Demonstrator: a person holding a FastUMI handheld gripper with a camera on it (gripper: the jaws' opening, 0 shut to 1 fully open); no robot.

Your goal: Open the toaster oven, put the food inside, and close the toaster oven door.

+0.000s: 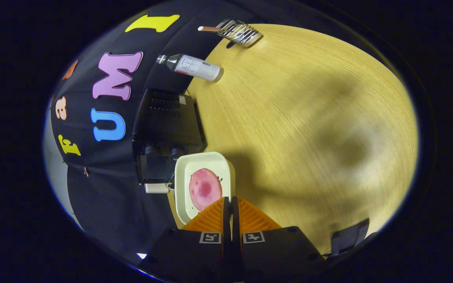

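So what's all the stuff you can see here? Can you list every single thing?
Table: one, light wood, under everything.
Toaster oven: one, black, at the table's edge against the booth wall, ahead of the fingers.
Tray: one, cream-white, just ahead of the fingers, beside the toaster oven.
Food: one round pink slice, lying in the tray; which food, I cannot tell.
Bottle: one, clear with a white label, beyond the toaster oven.
Rack: one, shiny metal, beyond the bottle, far across the table.
Dark thing: one, near the table edge beside the gripper body; too unclear to name.
Gripper: one, fingers nearly together, tips over the tray's near rim; whether they pinch it, I cannot tell.
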